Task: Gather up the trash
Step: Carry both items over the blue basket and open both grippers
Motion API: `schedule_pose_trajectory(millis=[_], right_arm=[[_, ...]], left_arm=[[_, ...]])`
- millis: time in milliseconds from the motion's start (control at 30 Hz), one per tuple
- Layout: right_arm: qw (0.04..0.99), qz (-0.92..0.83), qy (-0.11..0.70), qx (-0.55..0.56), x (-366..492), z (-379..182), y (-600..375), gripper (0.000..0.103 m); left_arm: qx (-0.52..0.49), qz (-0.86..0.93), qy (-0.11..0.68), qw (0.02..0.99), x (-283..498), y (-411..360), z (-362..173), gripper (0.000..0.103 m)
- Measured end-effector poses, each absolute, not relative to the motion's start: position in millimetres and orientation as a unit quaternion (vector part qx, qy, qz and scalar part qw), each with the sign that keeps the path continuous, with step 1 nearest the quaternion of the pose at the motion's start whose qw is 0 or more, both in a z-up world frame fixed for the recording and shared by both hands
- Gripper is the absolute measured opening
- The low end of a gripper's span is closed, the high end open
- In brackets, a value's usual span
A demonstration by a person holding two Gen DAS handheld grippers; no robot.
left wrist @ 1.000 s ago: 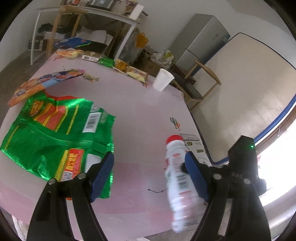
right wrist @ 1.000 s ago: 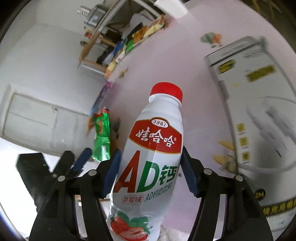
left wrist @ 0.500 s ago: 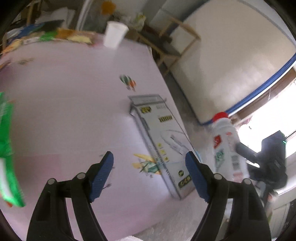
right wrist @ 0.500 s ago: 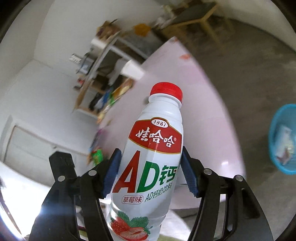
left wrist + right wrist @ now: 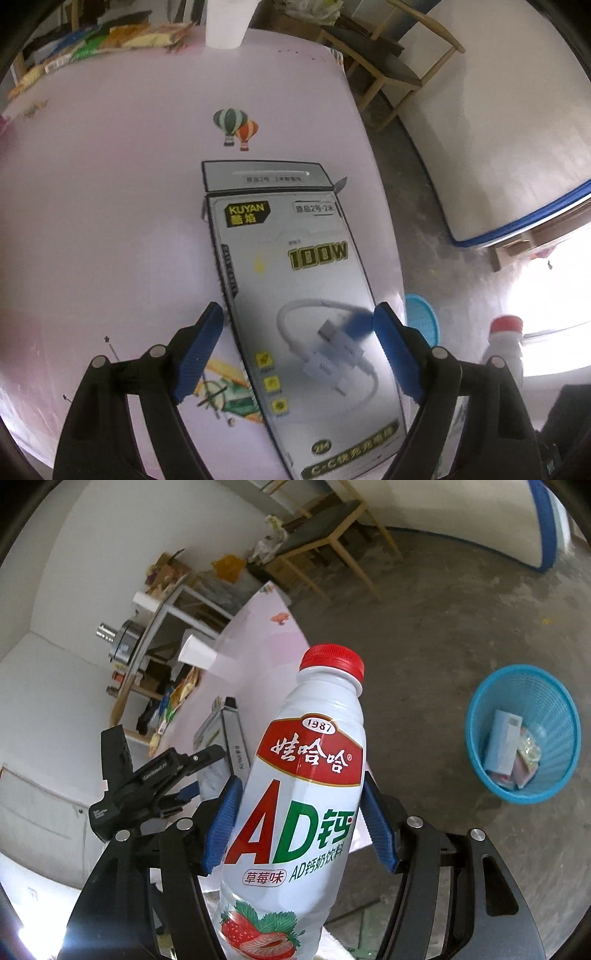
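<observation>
My right gripper (image 5: 301, 823) is shut on a white AD milk bottle (image 5: 299, 805) with a red cap, held off the table's edge above the floor. The bottle also shows in the left wrist view (image 5: 504, 350). A blue mesh trash basket (image 5: 554, 779) with wrappers inside stands on the floor to the right. My left gripper (image 5: 297, 345) is open above a silver cable box (image 5: 299, 280) lying on the pink table (image 5: 110, 206). The box lies between the spread fingers; I cannot tell whether they touch it. The basket peeks out past the table edge in the left wrist view (image 5: 424, 317).
A white paper cup (image 5: 227, 22) and several snack wrappers (image 5: 110, 40) lie at the table's far edge. A wooden chair (image 5: 388, 62) stands beyond the table. A white mattress with blue trim (image 5: 498, 129) leans on the right.
My right gripper swung the bottle off the table toward the floor, and the blue basket came into view. My left gripper moved right from the green bag to over the cable box.
</observation>
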State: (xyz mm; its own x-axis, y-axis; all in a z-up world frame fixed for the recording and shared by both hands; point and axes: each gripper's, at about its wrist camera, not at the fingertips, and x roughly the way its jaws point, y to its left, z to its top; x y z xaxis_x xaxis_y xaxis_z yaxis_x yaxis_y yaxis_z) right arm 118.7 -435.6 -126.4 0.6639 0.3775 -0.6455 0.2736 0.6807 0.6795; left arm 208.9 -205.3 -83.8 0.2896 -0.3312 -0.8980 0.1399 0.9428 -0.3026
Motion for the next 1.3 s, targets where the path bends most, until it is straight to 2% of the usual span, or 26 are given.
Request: schedule_pose_trajectory(millis=[267,533,800,967,1000,1033,1100,1167,1300], right_arm=[[0.813,0.023,0.4,0.422,102.9,-137.4,-454.0,0.06],[0.809,-0.01,0.39,0.439,73.9,-148.6,-490.8,0.06],[0.783,-0.066,0.367,0.497,46.3,-176.5,-544.8,0.06],[0.753,-0.106,0.336,0.555,34.8,-204.0,-588.1,0.061],[0.746,-0.116,0.329,0.567,33.6,-212.7,-597.0,0.065],[0.74,-0.135,0.318,0.578,31.6,-223.8,-609.1,0.069],[0.727,-0.163,0.306,0.593,28.8,-240.0,-622.3,0.072],[0.707,-0.18,0.295,0.617,20.2,-257.2,-630.8,0.072],[0.704,-0.19,0.288,0.621,1.7,-269.8,-626.9,0.072]], left_arm=[[0.0,-0.122,0.553,0.824,199.6,-233.4,-90.8,0.088],[0.014,-0.175,0.533,0.828,188.0,-223.3,-84.3,0.085],[0.029,-0.276,0.519,0.808,172.3,-289.6,-59.0,0.085],[0.032,-0.372,0.552,0.746,161.5,-387.7,-62.6,0.085],[0.032,-0.383,0.558,0.736,162.0,-403.2,-67.2,0.085],[0.028,-0.4,0.571,0.716,163.0,-427.5,-78.0,0.09],[0.018,-0.408,0.602,0.686,166.5,-458.5,-100.6,0.092],[-0.019,-0.383,0.636,0.67,173.4,-470.3,-126.1,0.092],[-0.085,-0.376,0.661,0.644,175.3,-454.4,-142.6,0.092]])
